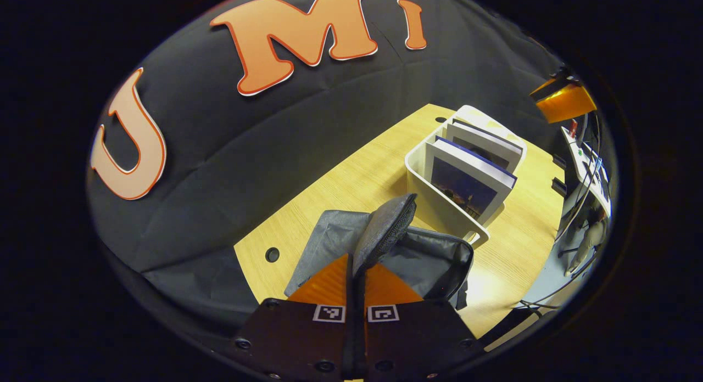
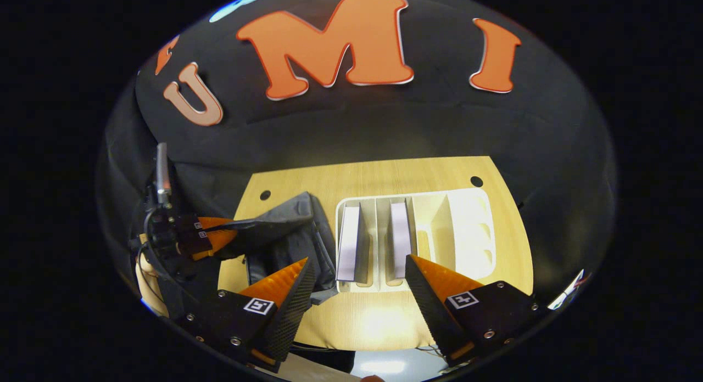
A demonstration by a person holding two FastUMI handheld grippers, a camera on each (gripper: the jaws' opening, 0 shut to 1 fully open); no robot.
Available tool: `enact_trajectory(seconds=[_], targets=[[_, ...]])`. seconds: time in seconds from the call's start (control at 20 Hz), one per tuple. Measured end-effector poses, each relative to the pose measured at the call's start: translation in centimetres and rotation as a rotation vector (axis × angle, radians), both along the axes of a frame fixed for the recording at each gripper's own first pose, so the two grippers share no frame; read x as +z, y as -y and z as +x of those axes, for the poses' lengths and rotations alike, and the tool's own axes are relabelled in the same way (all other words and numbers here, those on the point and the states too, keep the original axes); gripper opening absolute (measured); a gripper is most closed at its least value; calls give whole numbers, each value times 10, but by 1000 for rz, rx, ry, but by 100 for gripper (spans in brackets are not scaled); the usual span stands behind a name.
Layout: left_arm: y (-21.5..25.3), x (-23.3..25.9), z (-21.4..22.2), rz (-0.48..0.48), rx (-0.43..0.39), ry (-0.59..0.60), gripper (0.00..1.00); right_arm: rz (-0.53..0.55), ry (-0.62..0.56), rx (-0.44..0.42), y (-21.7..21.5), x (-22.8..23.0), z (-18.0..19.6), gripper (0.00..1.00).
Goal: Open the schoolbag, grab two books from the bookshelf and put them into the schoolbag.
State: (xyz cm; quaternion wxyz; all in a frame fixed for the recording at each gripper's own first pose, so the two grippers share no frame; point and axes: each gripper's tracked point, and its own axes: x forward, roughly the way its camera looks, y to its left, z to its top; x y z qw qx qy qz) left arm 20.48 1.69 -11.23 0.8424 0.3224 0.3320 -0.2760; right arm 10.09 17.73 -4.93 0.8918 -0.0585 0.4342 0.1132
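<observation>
Schoolbag flap held up, book pickup pending.

The schoolbag (image 1: 384, 256) lies on the wooden table (image 1: 340, 184), just beside the white bookshelf (image 1: 439, 206). Its grey flap (image 1: 384, 231) is pinched between the closed fingers of the left gripper (image 1: 355, 272) and raised, evidently so that the opening is kept clear for loading. Two books (image 2: 349, 242) are stood upright in separate bookshelf compartments, spines accessible from above. The right gripper (image 2: 357, 277) is held above the bookshelf with its fingers spread wide and nothing between them, presumably so that the nearer book can be taken.
</observation>
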Motion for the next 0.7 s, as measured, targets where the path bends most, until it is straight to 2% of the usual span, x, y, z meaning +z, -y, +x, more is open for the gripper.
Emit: enact_trajectory(seconds=[0.25,0.5,0.6,0.65,0.7], targets=[[-4,-1,3,8,-36,-8,1,-71,-170,-58,-23,-53,31,99],[-4,-1,9,21,-64,-9,1,-195,-273,-92,-19,-99,53,100],[-5,-1,9,19,-63,-10,1,-203,-292,-109,-20,-108,60,96],[-5,-3,9,18,-61,-8,1,-204,-309,-109,-23,-114,61,88],[-6,-3,9,19,-58,-10,1,-213,-321,-104,-23,-120,63,84]])
